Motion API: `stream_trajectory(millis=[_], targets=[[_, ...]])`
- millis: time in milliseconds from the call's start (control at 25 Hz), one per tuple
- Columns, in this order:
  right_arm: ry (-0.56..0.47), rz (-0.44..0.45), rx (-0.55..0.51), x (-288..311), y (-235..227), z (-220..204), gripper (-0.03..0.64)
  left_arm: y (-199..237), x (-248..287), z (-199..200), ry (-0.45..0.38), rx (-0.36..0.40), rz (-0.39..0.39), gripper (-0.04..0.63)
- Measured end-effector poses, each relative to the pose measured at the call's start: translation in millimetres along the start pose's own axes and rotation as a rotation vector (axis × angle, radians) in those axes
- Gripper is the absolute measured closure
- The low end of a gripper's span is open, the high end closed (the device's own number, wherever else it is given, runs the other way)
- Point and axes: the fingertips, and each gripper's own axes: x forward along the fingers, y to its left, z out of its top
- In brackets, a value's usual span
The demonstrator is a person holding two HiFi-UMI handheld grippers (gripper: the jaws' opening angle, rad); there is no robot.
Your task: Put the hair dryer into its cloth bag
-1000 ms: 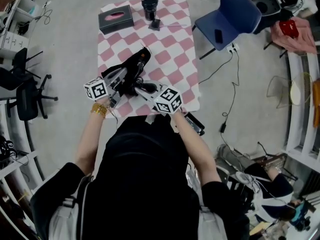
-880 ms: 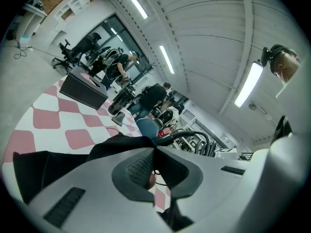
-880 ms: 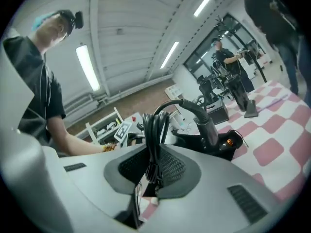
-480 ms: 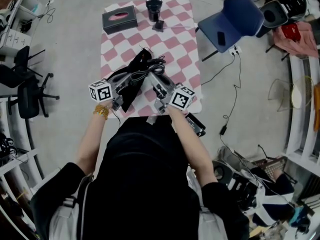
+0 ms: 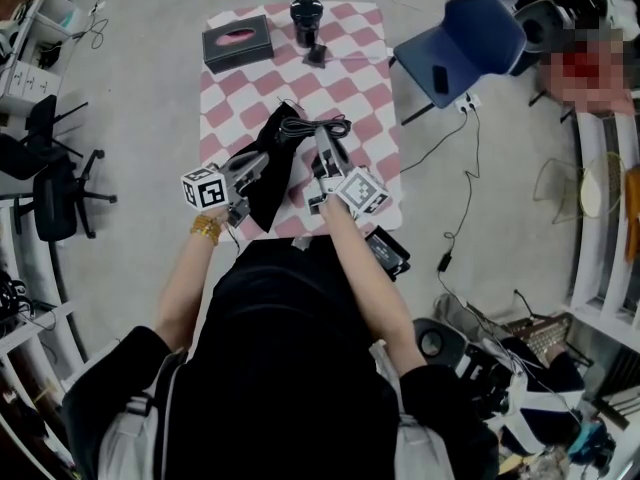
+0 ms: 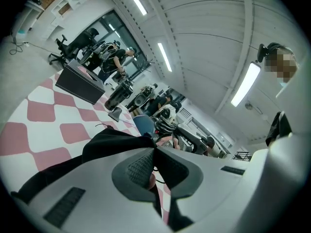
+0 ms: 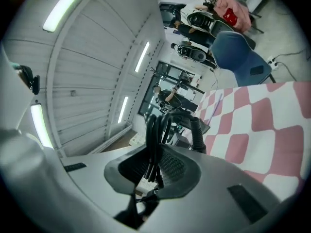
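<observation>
My left gripper (image 5: 262,158) is shut on the edge of the black cloth bag (image 5: 268,180), which hangs limp over the pink checked tablecloth (image 5: 362,88). In the left gripper view the pads pinch the bag's cloth (image 6: 114,141) at my left gripper (image 6: 153,152). My right gripper (image 5: 322,138) points away along the table and is shut on the hair dryer's coiled black cable (image 5: 318,126). The cable loops (image 7: 156,130) stand up between the pads of my right gripper (image 7: 155,154). The dryer's body is hidden; I cannot tell whether it is in the bag.
A black tissue box (image 5: 237,44) lies at the table's far left. A black cylindrical device (image 5: 305,13) with a small part (image 5: 317,54) stands at the far middle. A blue chair (image 5: 470,30) is right of the table, an office chair (image 5: 50,183) left.
My right gripper has swung from beside the left gripper out to the right and rolled, lifting the cable bundle toward the far side. The left gripper still holds the bag in much the same place.
</observation>
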Motion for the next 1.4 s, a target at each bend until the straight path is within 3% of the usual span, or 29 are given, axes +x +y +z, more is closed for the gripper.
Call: stream_trajectory(millis=[280, 480, 640, 760, 960, 1160, 1320, 1400], targets=[[0.175, -0.088, -0.261, 17.5, -6.8, -23.0, 0.555, 0.6, 5.3, 15.9, -0.043, -0.027, -0.021, 0.572], [0.316, -0.074, -0.437, 30.0, 8.0, -42.2, 0.554, -3.4, 12.1, 22.6, -0.048, -0.023, -0.039, 0.572], [0.421, -0.061, -0.615, 37.1, 20.7, -52.4, 0.555, -7.0, 16.6, 29.3, -0.05, -0.008, -0.035, 0.572], [0.46, -0.117, -0.722, 40.1, 20.5, -53.6, 0.555, -8.0, 15.7, 33.7, -0.061, 0.04, -0.022, 0.572], [0.487, -0.272, -0.74, 35.5, 5.1, -53.4, 0.555, -7.7, 14.2, 30.3, -0.083, 0.11, 0.035, 0.572], [0.732, -0.219, -0.87, 29.3, 12.1, -86.3, 0.555, -11.2, 17.4, 20.0, -0.029, 0.183, 0.037, 0.572], [0.779, -0.175, -0.877, 25.1, 9.0, -88.9, 0.555, -16.1, 21.5, 14.0, 0.021, 0.243, 0.009, 0.572], [0.783, -0.158, -0.95, 21.8, 8.5, -88.0, 0.555, -21.4, 20.8, 12.8, 0.02, 0.23, -0.033, 0.572]])
